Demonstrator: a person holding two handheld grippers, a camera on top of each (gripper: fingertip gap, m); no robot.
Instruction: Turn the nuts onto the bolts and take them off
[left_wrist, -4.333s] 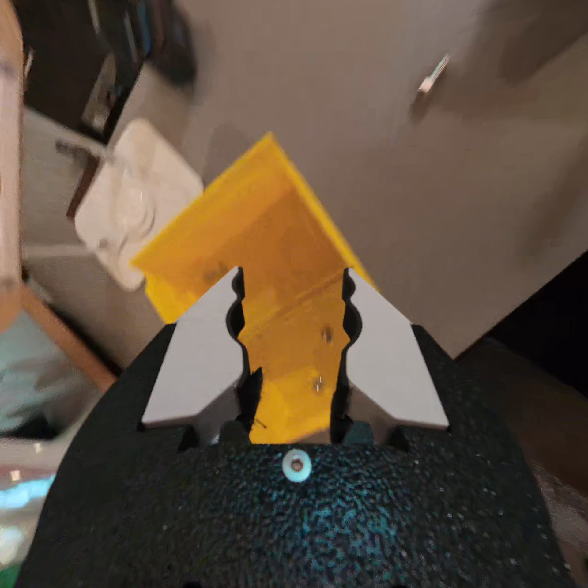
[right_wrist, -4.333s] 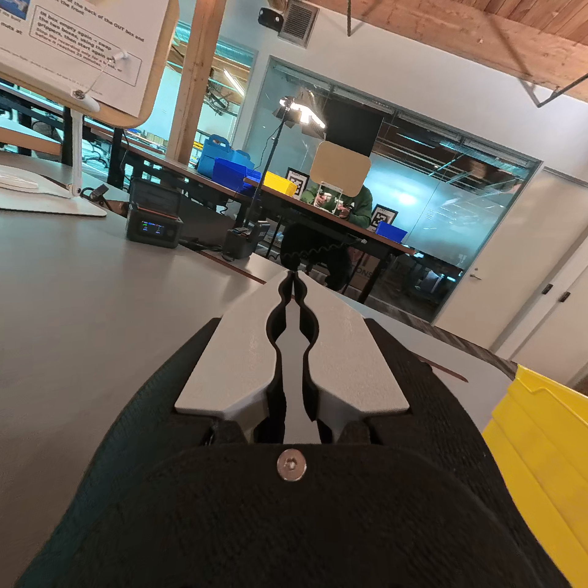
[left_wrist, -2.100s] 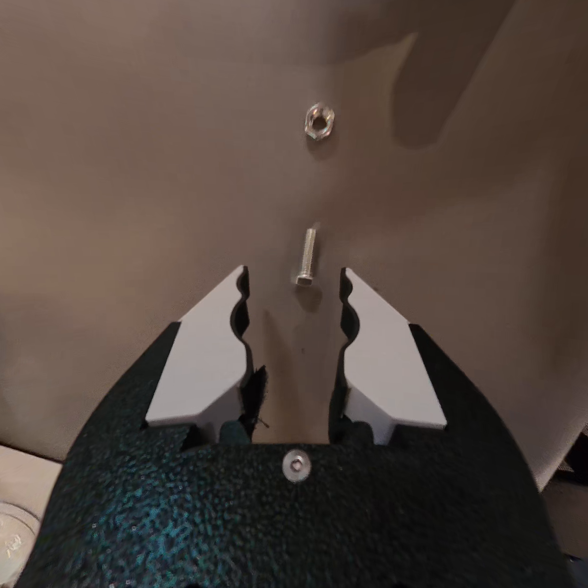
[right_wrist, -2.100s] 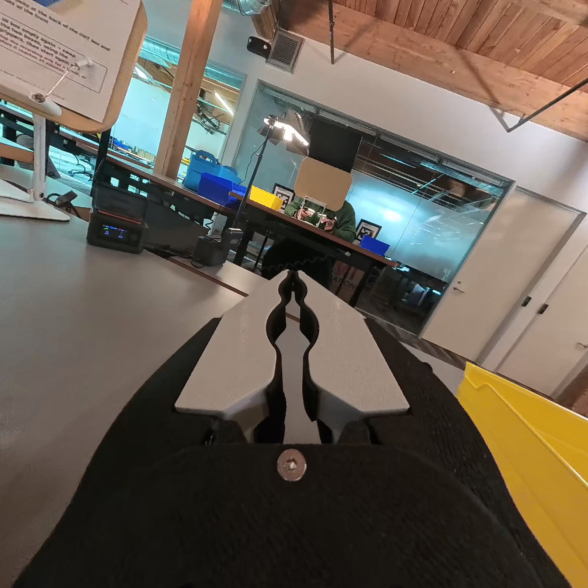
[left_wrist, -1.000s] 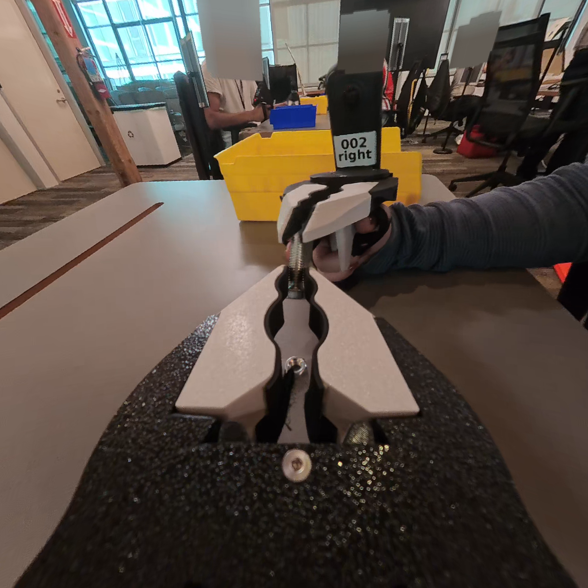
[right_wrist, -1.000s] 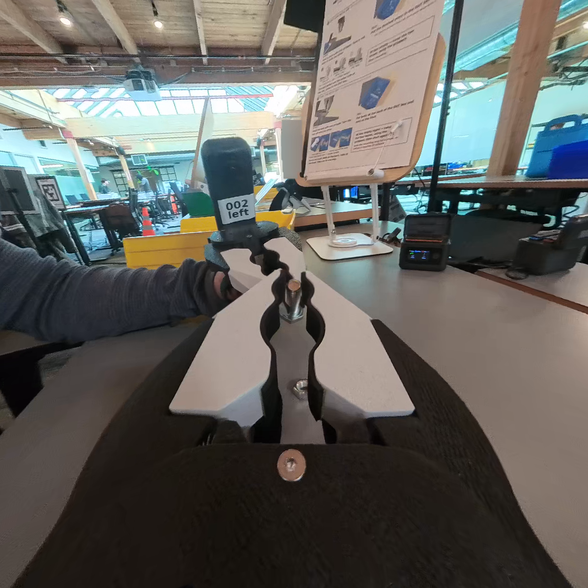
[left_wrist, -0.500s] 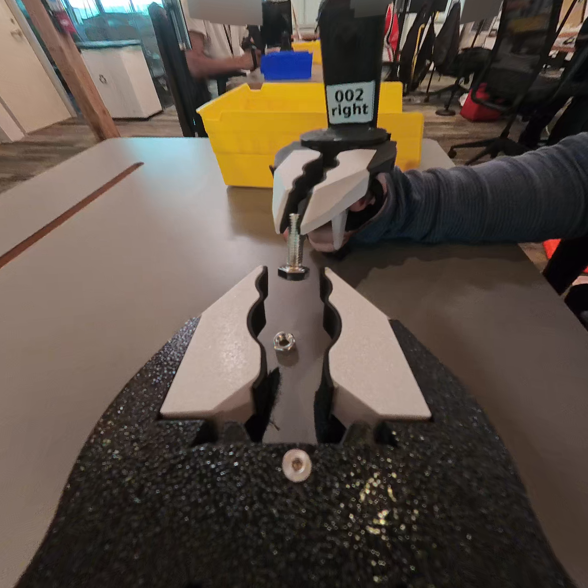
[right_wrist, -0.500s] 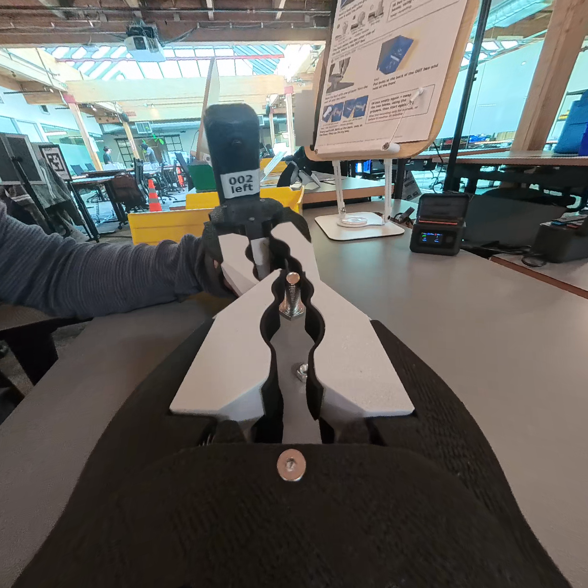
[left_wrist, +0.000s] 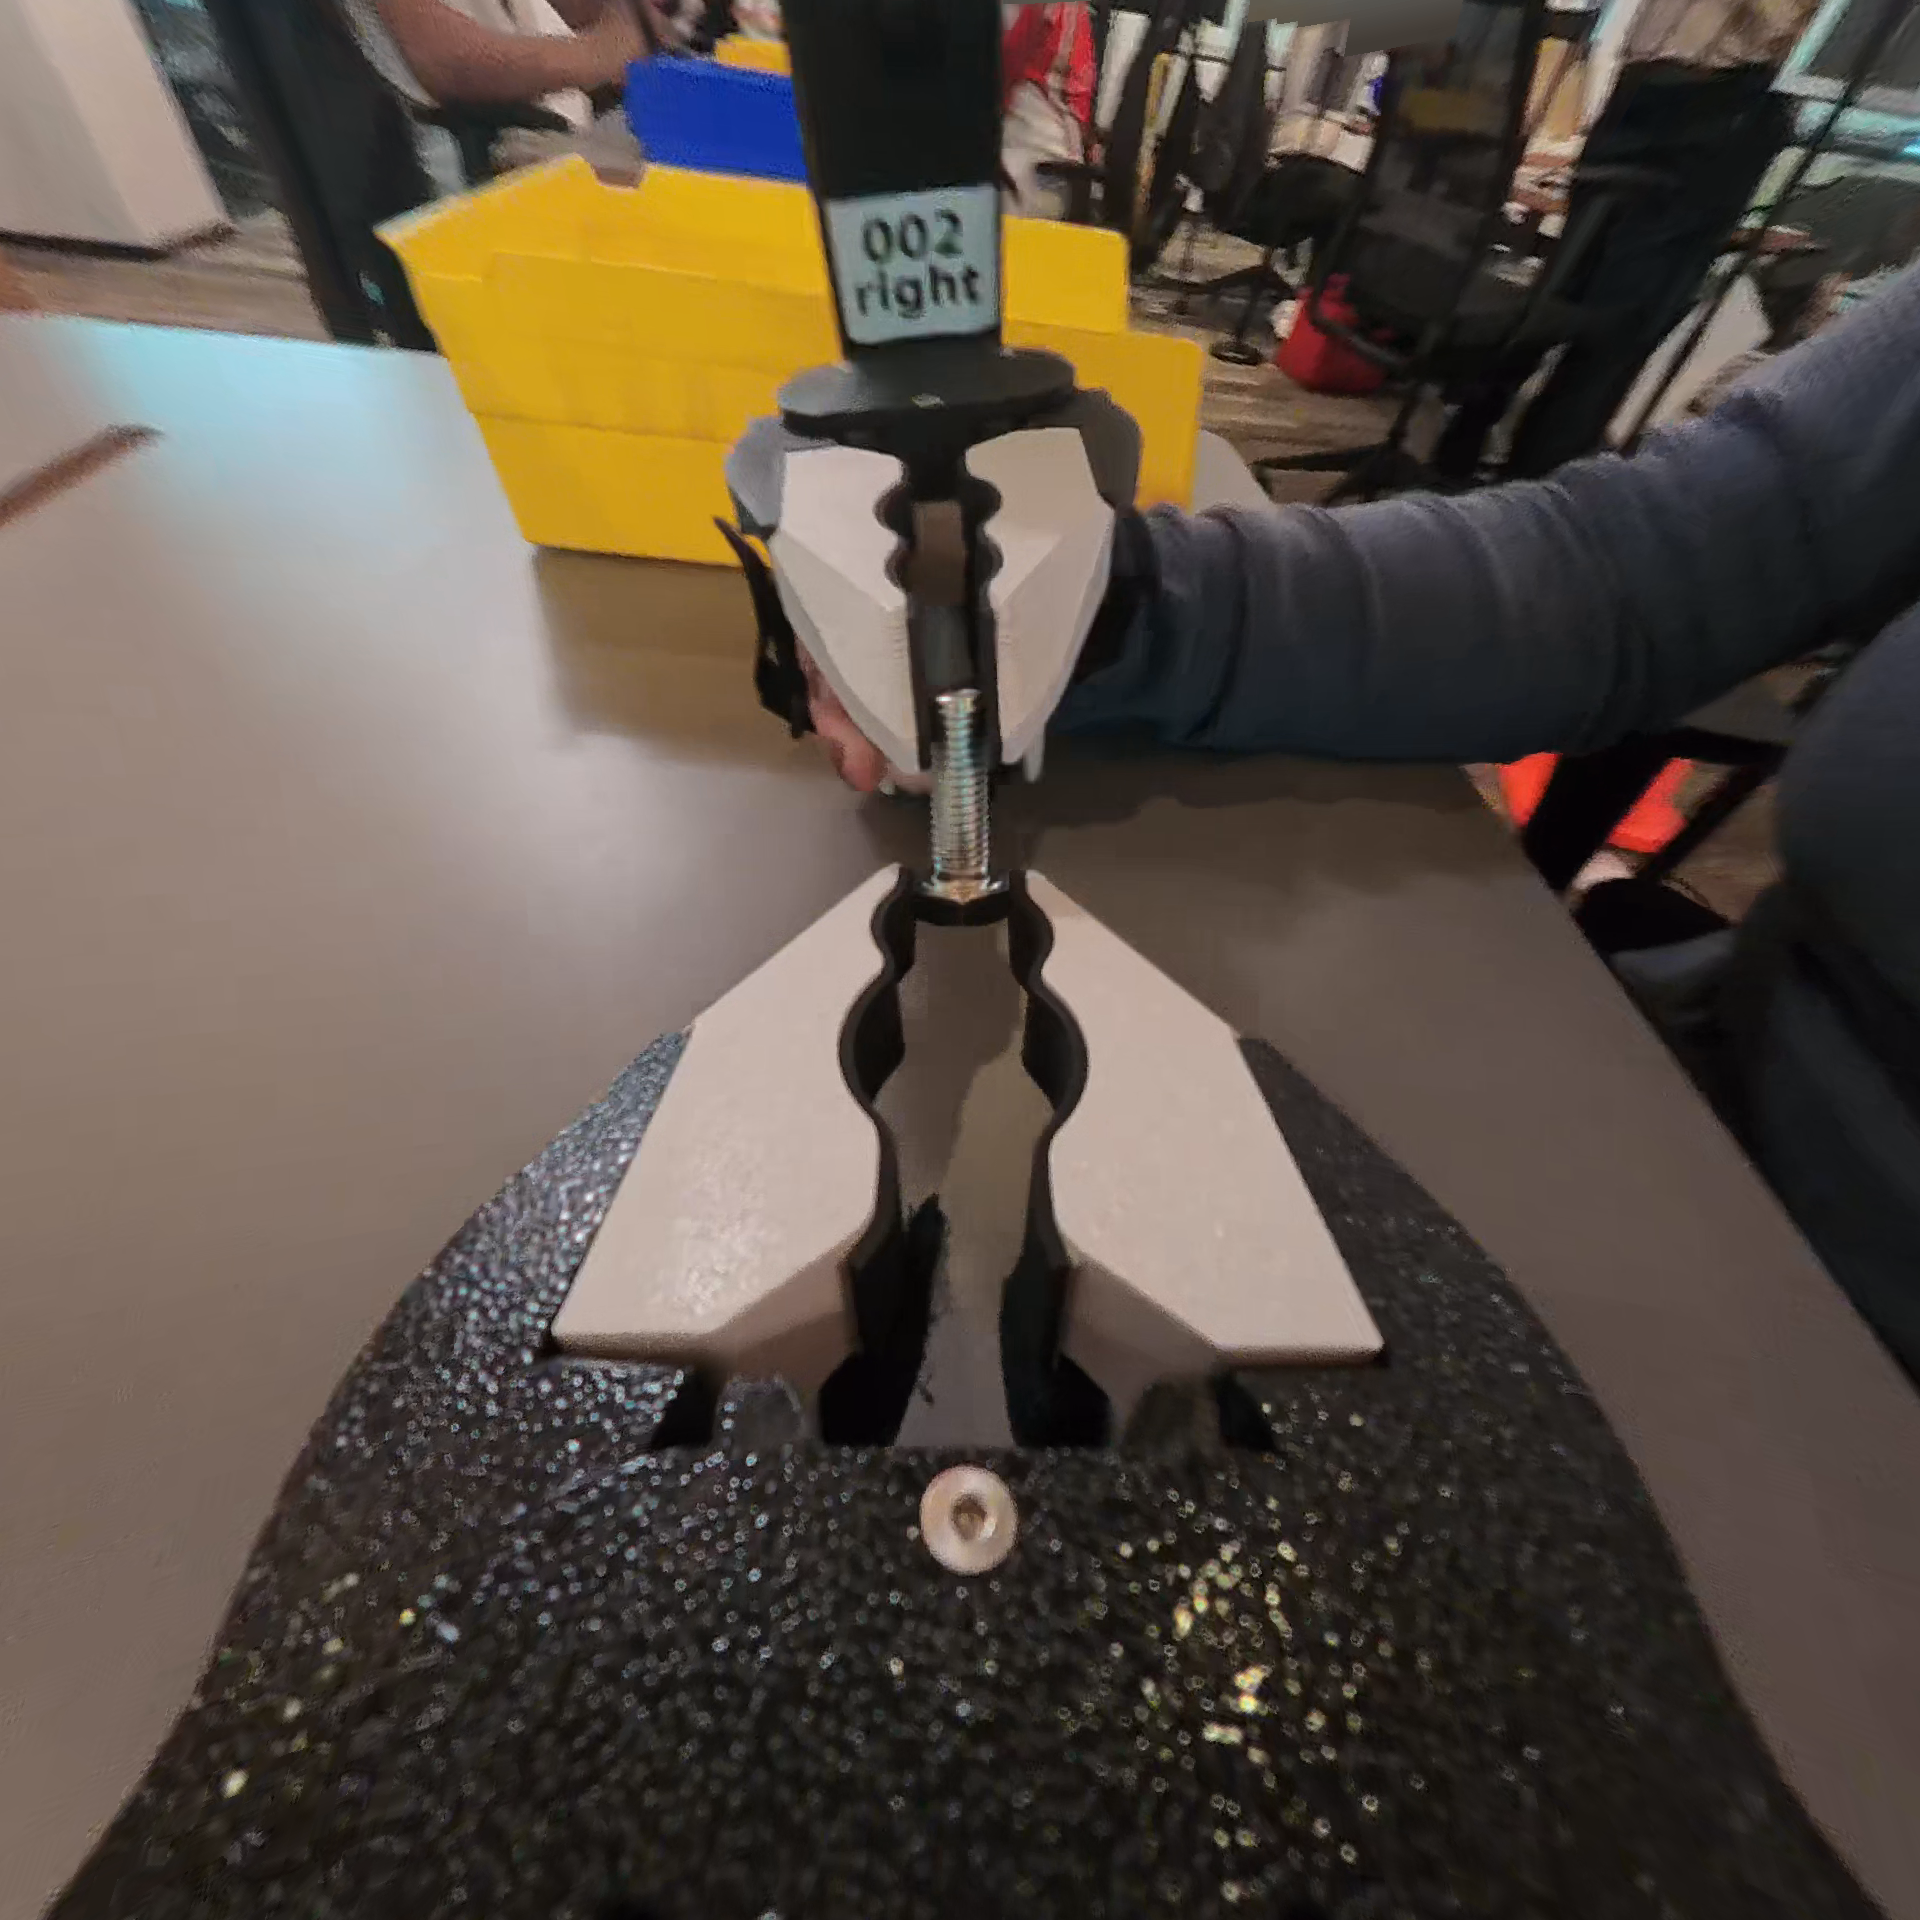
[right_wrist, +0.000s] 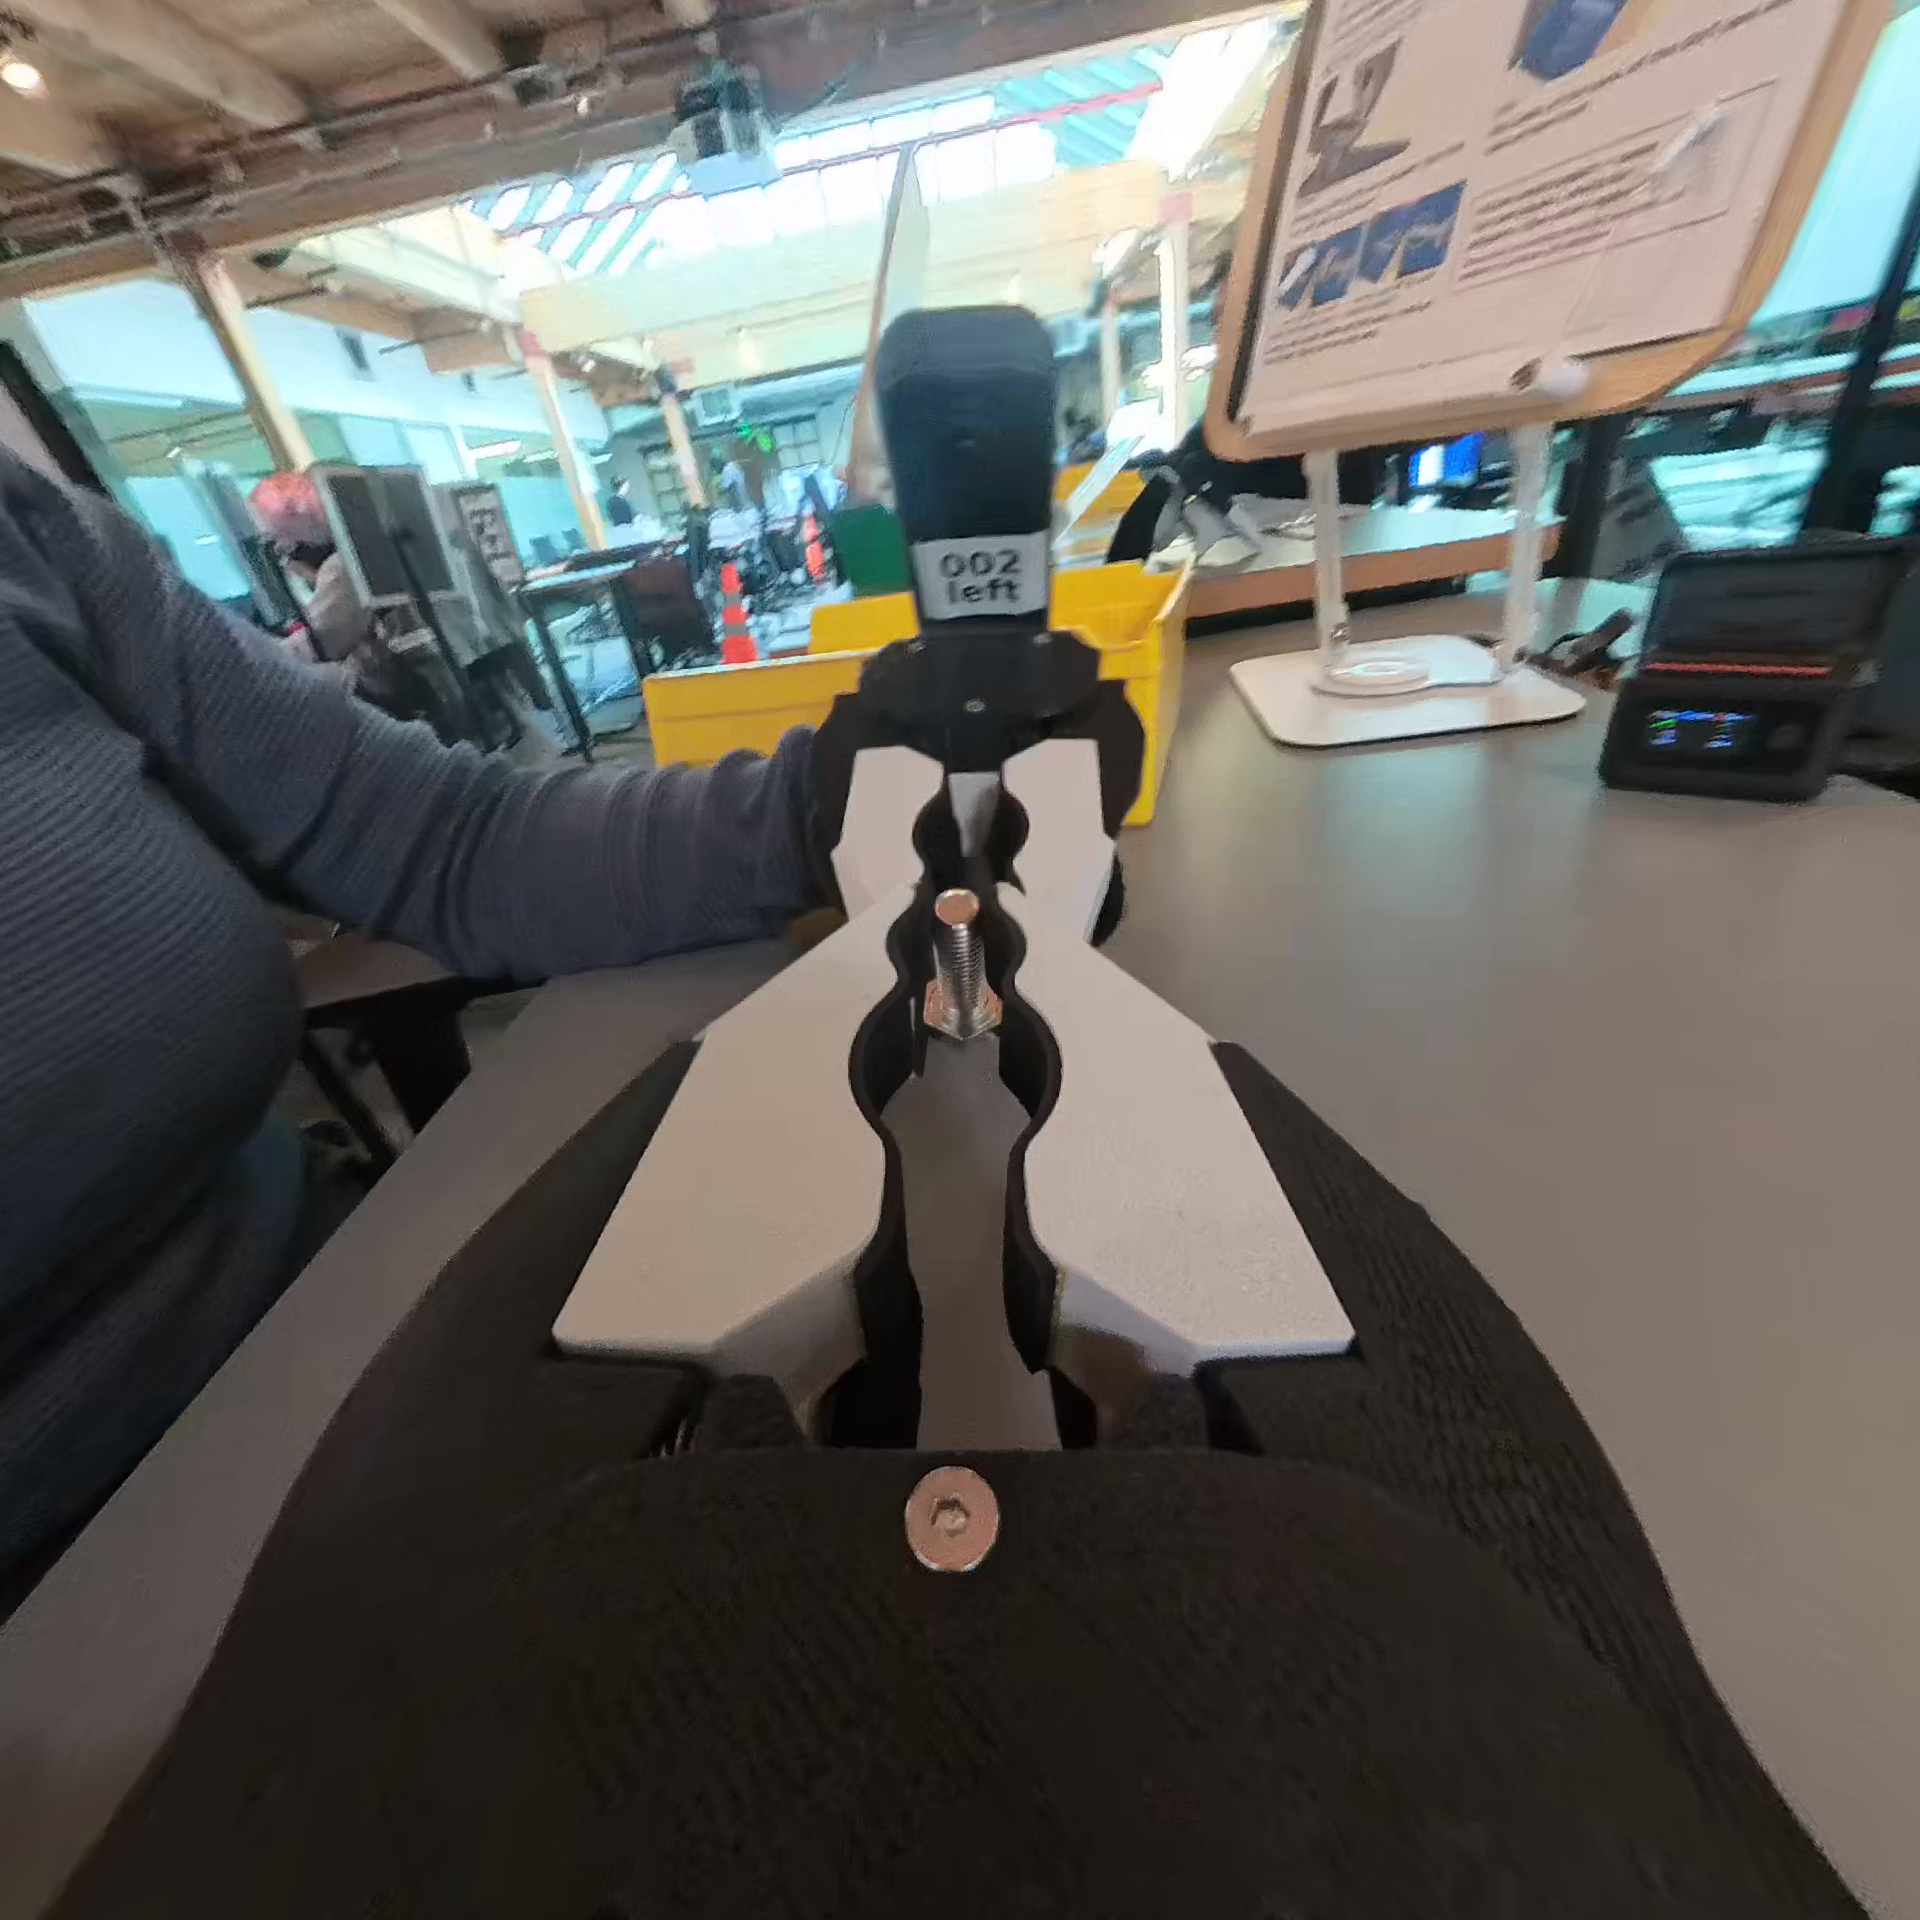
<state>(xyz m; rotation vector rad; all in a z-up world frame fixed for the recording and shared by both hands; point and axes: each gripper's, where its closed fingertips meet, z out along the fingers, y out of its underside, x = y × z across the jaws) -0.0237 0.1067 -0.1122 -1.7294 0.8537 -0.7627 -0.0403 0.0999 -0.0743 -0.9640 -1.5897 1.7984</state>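
Note:
A silver bolt (left_wrist: 956, 790) stands upright, head down, just above the grey table (left_wrist: 364, 831) between my two grippers, which face each other. My left gripper (left_wrist: 961, 899) is shut, its tips pinching the bolt's hex head. My right gripper (left_wrist: 956, 743) meets it from the far side and is shut on the threaded shaft. In the right wrist view the bolt (right_wrist: 958, 971) sits in the first notch of my right gripper (right_wrist: 958, 914), with the left gripper (right_wrist: 971, 831) just behind it. I see no loose nut.
A yellow bin (left_wrist: 644, 395) stands behind the right gripper, and another yellow bin (right_wrist: 748, 696) behind the left one. A clipboard stand (right_wrist: 1403, 675) and a black device with a screen (right_wrist: 1745, 707) stand on the table. A person's blue sleeve (left_wrist: 1455, 613) reaches in. The tips of both grippers are at nearly the same place.
My left gripper was open half a second ago and has shut on the bolt's head. The right gripper still holds the shaft. The nut that lay on the table between the fingers is out of sight.

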